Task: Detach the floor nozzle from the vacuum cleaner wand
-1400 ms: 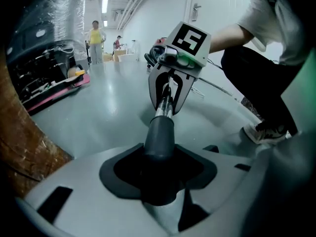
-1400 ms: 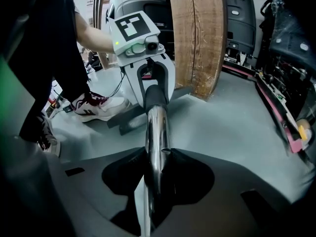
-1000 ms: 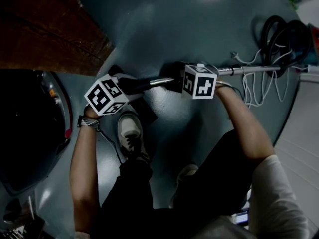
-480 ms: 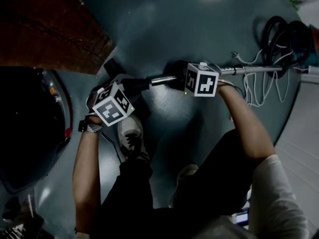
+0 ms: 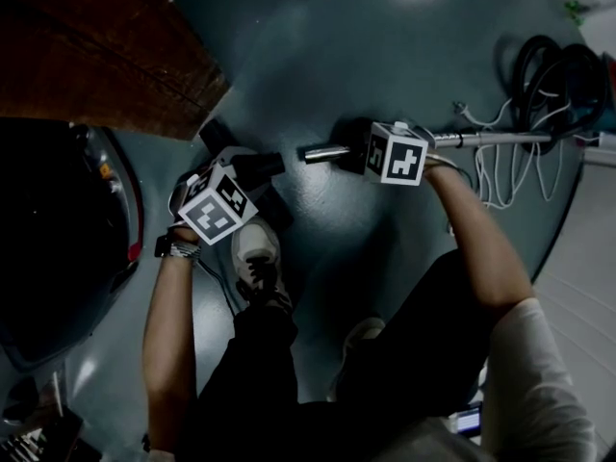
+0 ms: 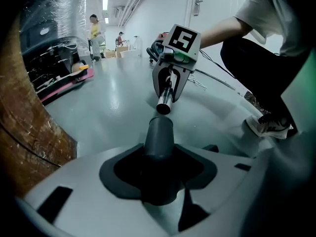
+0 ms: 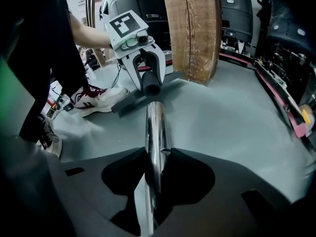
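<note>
The floor nozzle (image 5: 252, 173) sits at floor level on the left, just beyond the person's shoe (image 5: 252, 253). Its dark neck (image 6: 159, 132) is clenched in the fingers of the left gripper (image 7: 146, 75). The right gripper (image 6: 169, 85) has its fingers clamped on the chrome wand (image 7: 155, 127), a little behind the open end. A clear gap shows between neck and wand end, so the joint looks parted, and the two point at each other along one line.

The wand looks stiff, light and slick, so it could roll in a loose grip. The nozzle looks like rigid, light plastic, with the neck its firmest hold. Open floor (image 5: 385, 46) lies on the far side. The wooden block (image 5: 87, 56) crowds the far left, and cables (image 5: 500, 171) and a coiled hose (image 5: 553, 70) around the wand's right end could snag.
</note>
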Demonstrator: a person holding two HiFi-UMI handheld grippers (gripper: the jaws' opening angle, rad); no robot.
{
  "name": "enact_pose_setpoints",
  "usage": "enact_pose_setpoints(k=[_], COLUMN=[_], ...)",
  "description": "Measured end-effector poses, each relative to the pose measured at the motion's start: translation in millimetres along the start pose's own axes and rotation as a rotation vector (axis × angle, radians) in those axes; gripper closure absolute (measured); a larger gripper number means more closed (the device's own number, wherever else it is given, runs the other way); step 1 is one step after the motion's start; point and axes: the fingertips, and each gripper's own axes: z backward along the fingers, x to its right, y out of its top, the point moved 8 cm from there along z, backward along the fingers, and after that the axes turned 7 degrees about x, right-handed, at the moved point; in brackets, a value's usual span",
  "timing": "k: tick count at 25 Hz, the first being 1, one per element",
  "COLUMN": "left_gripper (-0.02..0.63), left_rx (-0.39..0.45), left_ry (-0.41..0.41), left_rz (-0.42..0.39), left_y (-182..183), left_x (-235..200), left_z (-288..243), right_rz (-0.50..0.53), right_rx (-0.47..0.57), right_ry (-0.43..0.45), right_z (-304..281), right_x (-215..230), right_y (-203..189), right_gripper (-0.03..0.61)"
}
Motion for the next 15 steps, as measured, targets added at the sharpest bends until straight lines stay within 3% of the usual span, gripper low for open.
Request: enact_pose_setpoints(k=[6, 15], left_gripper=[0.425, 0.425], left_rx=[-0.019, -0.021], left_ry=[-0.006, -0.019], left_rz=[0.009, 0.024], left_y=[0.1, -0.7], left_x=[0.2, 0.4], left_z=[-4.8, -13.1], right_rz=[-0.022, -0.022], right_rx=[-0.03, -0.048], right_ry=[-0.005, -0.127], right_z=[-8.0, -13.1], right_x=[0.8, 24.2], right_y=[-11.3, -19.7], right_gripper=[0.414, 0.407])
